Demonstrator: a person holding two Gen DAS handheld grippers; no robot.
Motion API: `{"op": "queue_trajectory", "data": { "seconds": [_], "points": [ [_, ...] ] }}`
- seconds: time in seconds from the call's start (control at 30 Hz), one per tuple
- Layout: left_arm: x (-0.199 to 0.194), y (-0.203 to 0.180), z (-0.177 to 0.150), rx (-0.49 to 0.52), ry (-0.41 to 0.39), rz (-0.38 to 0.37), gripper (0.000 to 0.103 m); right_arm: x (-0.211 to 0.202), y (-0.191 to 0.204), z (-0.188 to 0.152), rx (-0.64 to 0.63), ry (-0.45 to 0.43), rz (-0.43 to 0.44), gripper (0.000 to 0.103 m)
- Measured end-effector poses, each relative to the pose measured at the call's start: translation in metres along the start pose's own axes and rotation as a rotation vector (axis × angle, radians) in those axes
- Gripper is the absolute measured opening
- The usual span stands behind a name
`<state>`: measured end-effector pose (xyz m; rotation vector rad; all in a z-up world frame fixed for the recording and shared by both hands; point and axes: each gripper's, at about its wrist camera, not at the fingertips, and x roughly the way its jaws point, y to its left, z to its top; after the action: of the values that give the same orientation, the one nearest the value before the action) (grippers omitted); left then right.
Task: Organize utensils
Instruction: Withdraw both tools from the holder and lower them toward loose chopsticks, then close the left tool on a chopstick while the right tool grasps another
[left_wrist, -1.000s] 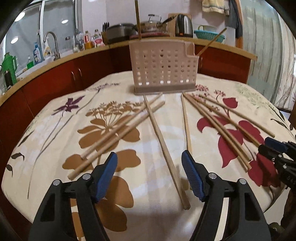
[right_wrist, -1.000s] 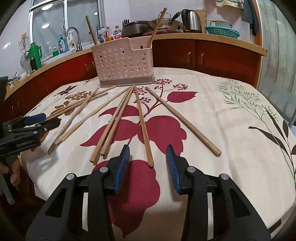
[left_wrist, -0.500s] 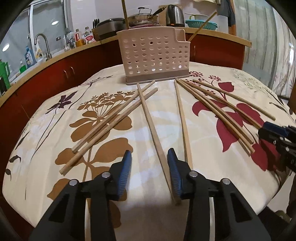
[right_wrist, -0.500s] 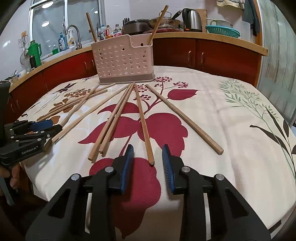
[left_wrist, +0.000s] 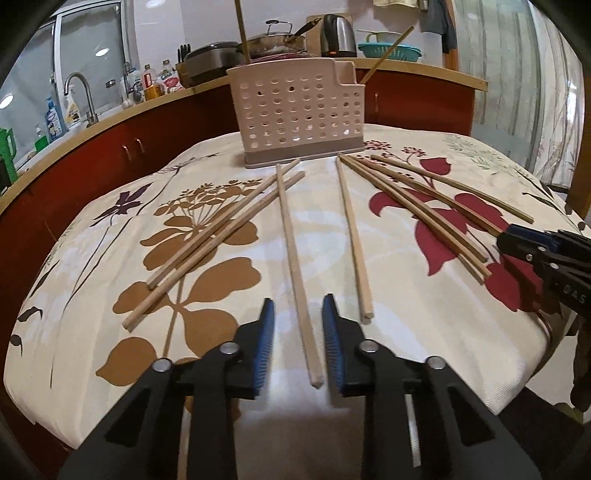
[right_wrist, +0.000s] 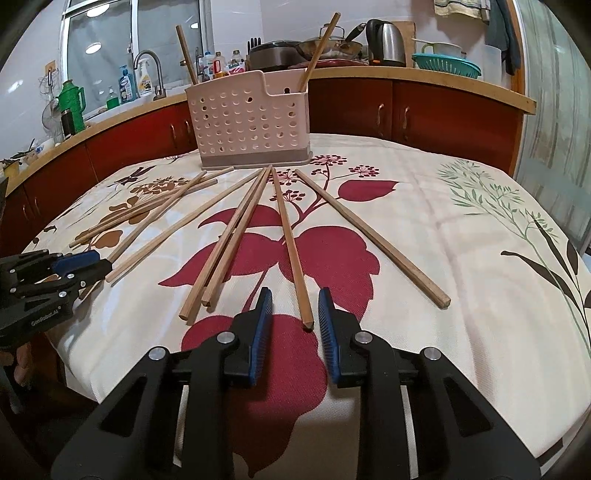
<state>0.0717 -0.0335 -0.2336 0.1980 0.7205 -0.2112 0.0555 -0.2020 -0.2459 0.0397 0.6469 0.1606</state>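
Several wooden chopsticks lie fanned out on the floral tablecloth in front of a beige perforated utensil holder (left_wrist: 295, 118), which also shows in the right wrist view (right_wrist: 251, 125) with two chopsticks standing in it. My left gripper (left_wrist: 298, 325) is open, its jaws on either side of the near end of one chopstick (left_wrist: 295, 266), not touching it. My right gripper (right_wrist: 294, 308) is open, its jaws straddling the near tip of another chopstick (right_wrist: 291, 251). Each gripper shows at the edge of the other's view.
The table (right_wrist: 480, 258) carries a cream cloth with red and brown flowers; its near edge is just under both grippers. Red cabinets and a counter (right_wrist: 443, 85) with a kettle, a pan, bottles and a sink run behind it.
Both grippers have moved forward and narrowed their jaws around the near ends of two chopsticks. The chopsticks have not moved.
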Motion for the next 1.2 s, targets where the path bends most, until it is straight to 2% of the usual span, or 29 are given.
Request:
{"op": "queue_trajectory", "data": {
  "seconds": [0.1,0.37,0.53,0.83,1.2],
  "points": [
    [-0.002,-0.005,-0.002,0.012,-0.005,-0.002,0.016,0.000,0.001,0.000,-0.005,-0.001,0.001,0.026],
    [-0.003,-0.007,-0.003,0.015,-0.008,-0.007,0.015,0.001,0.002,-0.001,-0.013,-0.010,-0.005,0.023],
    [-0.004,-0.005,-0.005,0.017,-0.018,-0.009,0.016,0.000,-0.002,-0.002,-0.009,-0.021,-0.020,0.009],
    [-0.006,-0.005,-0.006,0.026,-0.023,0.004,0.007,-0.014,-0.001,0.004,-0.011,-0.054,-0.022,0.007],
    [-0.031,0.001,0.001,0.023,-0.103,0.028,0.007,-0.043,0.005,0.020,-0.026,-0.131,-0.028,0.006]
  ]
}}
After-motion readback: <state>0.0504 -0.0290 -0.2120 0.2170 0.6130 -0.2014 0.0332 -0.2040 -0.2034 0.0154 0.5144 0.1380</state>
